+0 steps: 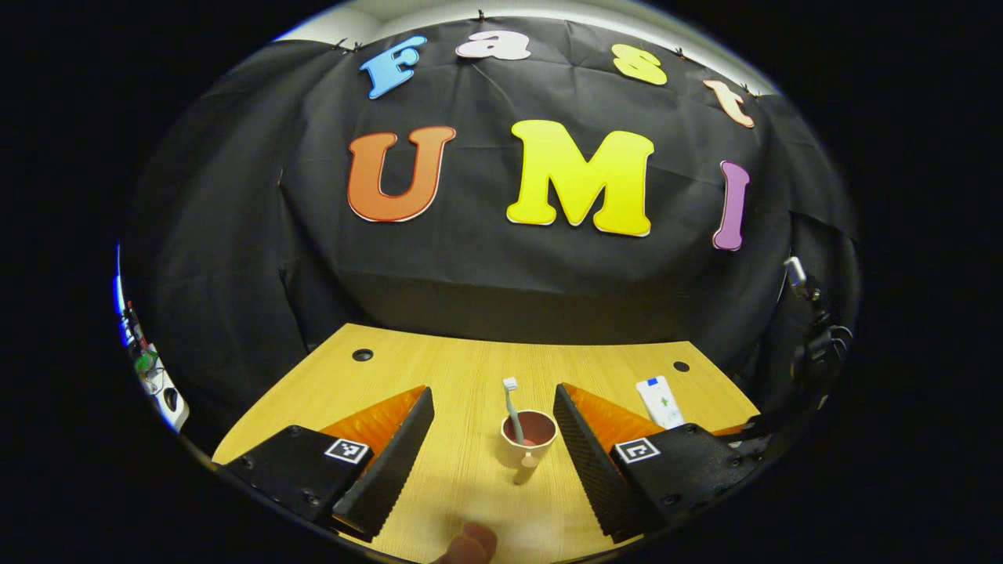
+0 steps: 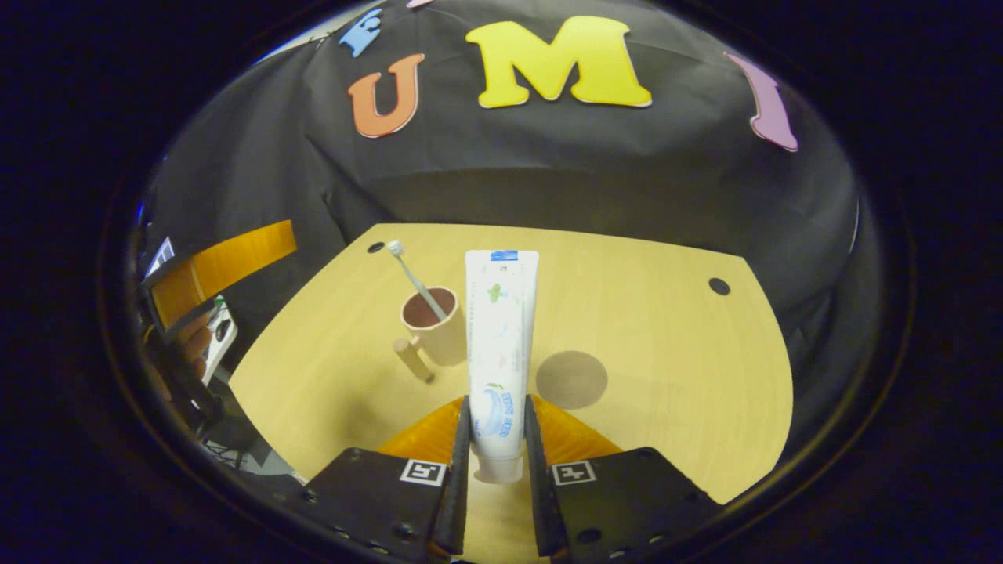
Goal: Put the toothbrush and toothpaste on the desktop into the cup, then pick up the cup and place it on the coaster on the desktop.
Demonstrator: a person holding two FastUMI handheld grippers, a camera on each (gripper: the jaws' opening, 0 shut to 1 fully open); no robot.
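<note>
A beige cup [image 1: 529,440] with a side handle stands on the wooden desk [image 1: 470,376], just ahead of my left gripper [image 1: 494,470], which is open and holds nothing. The toothbrush [image 1: 513,409] leans inside the cup, bristles up. In the right gripper view, my right gripper [image 2: 497,407] is shut on the cap end of the white toothpaste tube [image 2: 501,329], which points forward above the desk. The cup [image 2: 435,325] with the toothbrush [image 2: 413,276] is just left of the tube. The round dark coaster [image 2: 572,379] lies flat to its right. The tube [image 1: 660,401] also appears right of the cup.
Two cable holes [image 2: 718,286] [image 2: 376,247] sit near the desk's far edge [image 2: 548,231]. The left gripper [image 2: 211,274] and the hand holding it are at the left edge. A power strip [image 1: 161,384] is off the desk's left side. A fingertip [image 1: 470,544] shows at the bottom.
</note>
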